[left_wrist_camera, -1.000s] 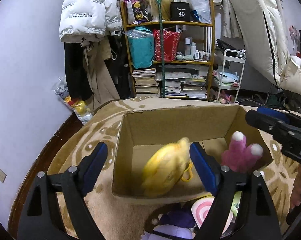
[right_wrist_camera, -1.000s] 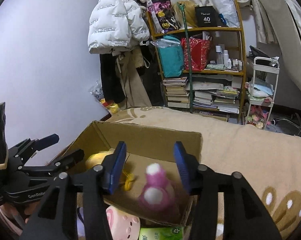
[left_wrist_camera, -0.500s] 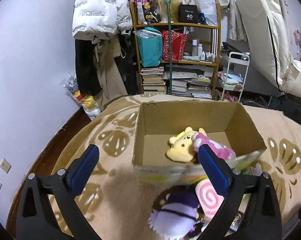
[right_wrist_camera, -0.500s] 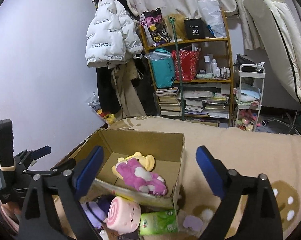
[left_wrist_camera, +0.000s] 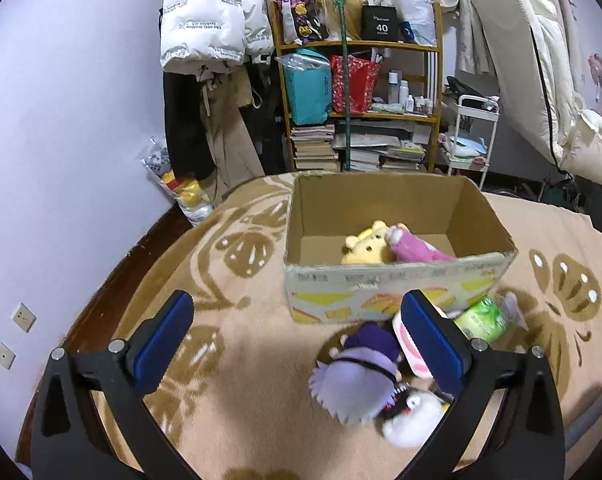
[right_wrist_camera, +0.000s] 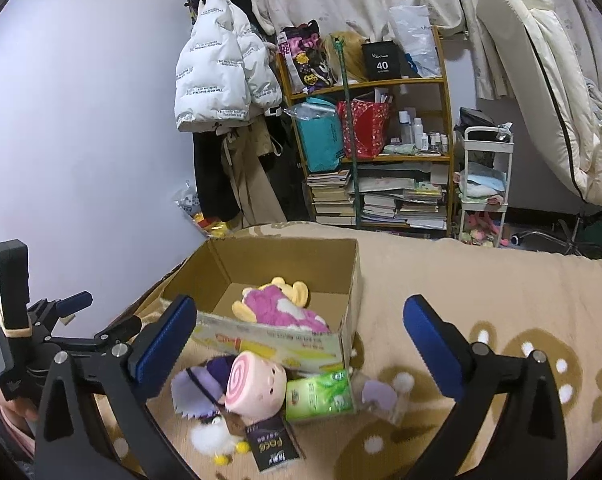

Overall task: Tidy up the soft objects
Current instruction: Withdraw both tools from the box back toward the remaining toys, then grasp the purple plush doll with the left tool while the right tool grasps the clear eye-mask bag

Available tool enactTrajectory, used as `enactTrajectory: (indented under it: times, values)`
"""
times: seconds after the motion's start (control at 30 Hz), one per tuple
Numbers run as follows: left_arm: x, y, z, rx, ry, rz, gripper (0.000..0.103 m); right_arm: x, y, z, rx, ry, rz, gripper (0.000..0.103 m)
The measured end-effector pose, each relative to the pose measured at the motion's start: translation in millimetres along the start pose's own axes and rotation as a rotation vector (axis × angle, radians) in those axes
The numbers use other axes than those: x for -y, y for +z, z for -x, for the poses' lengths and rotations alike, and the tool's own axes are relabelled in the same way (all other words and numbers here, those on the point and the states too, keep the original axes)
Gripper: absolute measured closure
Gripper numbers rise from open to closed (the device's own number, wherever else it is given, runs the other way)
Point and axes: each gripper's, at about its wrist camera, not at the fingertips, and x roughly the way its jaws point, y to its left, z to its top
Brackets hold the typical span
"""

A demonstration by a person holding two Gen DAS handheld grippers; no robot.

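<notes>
An open cardboard box (left_wrist_camera: 381, 292) (right_wrist_camera: 285, 260) sits on the patterned blanket. Inside lie a yellow plush (left_wrist_camera: 365, 246) (right_wrist_camera: 297, 290) and a pink plush (left_wrist_camera: 413, 250) (right_wrist_camera: 277, 308). In front of the box are a purple plush (left_wrist_camera: 357, 384) (right_wrist_camera: 197, 388), a pink swirl plush (right_wrist_camera: 253, 384), a white plush (left_wrist_camera: 411, 420) and a green tissue pack (left_wrist_camera: 481, 318) (right_wrist_camera: 321, 394). My left gripper (left_wrist_camera: 297, 300) hangs before the box, jaws opening, nothing between them. My right gripper (right_wrist_camera: 301, 304) is back from the box, jaws opening, also holding nothing.
A black packet (right_wrist_camera: 271, 446) lies by the loose toys. Behind the box stand a crowded bookshelf (left_wrist_camera: 357, 112), hanging jackets (left_wrist_camera: 209, 32) and a white cart (right_wrist_camera: 485, 184). A mattress (left_wrist_camera: 541, 80) leans at the right. The left gripper's body (right_wrist_camera: 61, 320) shows at the left edge.
The yellow and pink plushes were let go and now lie in the box. Both grippers opened wide and drew back from the box, bringing the loose toys in front into view.
</notes>
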Motion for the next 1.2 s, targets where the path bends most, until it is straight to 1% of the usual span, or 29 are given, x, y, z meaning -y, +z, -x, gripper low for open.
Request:
enactTrajectory:
  times: [0.13, 0.3, 0.5, 0.67, 0.8, 1.03, 1.2]
  values:
    - [3.3, -8.5, 5.2, -0.013, 0.008, -0.017, 0.001, -0.7, -9.7, 8.2, -0.017, -0.006, 0.003, 0.000]
    - [7.2, -13.2, 4.2, -0.034, -0.001, -0.026, 0.001, 4.1, -18.0, 9.1, -0.042, -0.015, -0.015, 0.000]
    - [7.9, -15.6, -8.0, -0.077, -0.035, -0.019, 0.001, 12.4, -23.0, 0.7, -0.058, -0.034, -0.038, 0.000]
    - [9.2, -18.1, -27.3, -0.126, -0.062, -0.008, 0.001, 18.4, -25.8, -12.5, -0.088, -0.061, -0.058, 0.000]
    - [10.7, -20.6, -46.3, -0.190, -0.102, 0.006, 0.001, 23.0, -27.8, -25.4, -0.127, -0.084, -0.072, 0.000]
    - [14.8, -26.1, -73.8, -0.266, -0.131, 0.024, 0.001, 34.9, -33.6, -49.0, -0.183, -0.100, -0.112, 0.000]
    - [19.2, -35.4, -98.2, -0.338, -0.128, 0.026, 0.001, 48.2, -37.6, -69.4, -0.218, -0.118, -0.140, 0.000]
